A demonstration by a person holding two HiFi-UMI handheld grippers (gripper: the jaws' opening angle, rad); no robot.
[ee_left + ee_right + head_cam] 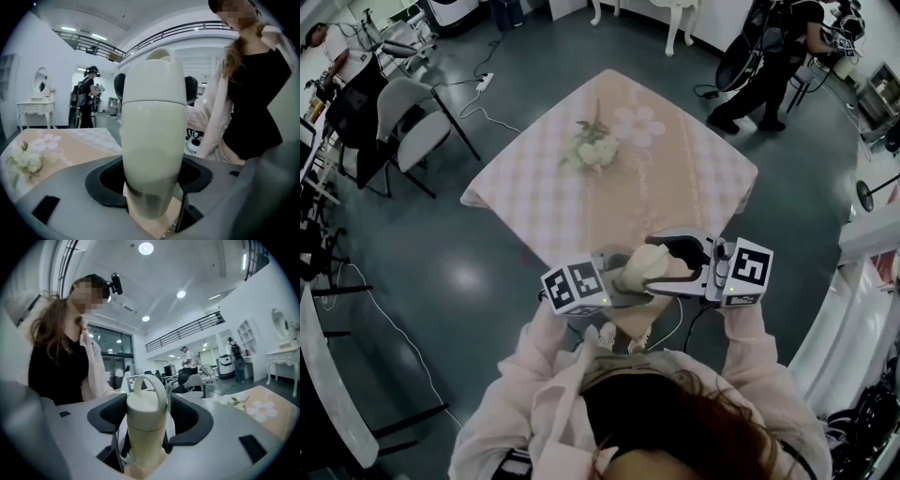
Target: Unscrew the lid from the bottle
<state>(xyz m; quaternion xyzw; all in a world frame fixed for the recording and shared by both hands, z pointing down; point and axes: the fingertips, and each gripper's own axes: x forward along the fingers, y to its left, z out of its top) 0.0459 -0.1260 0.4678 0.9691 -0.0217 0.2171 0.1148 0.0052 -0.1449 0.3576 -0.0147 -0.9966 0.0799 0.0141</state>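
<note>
A cream bottle (645,267) with a loop-handled lid stands between both grippers, over the near corner of the pink table (581,206). My left gripper (626,294) comes in from the left, its dark pads closed against the lower body of the bottle (152,140), which fills the left gripper view. From the right, my right gripper (664,266) has its pads set on either side of the lid (143,406) at the top of the bottle (140,446). The handle arches above the lid. The bottle's base is hidden behind the jaws.
A bunch of white flowers (592,150) lies farther back on the table. A grey chair (412,122) and cables are on the floor at the left. Another person (769,56) stands at the back right. The holder's body is close behind the grippers.
</note>
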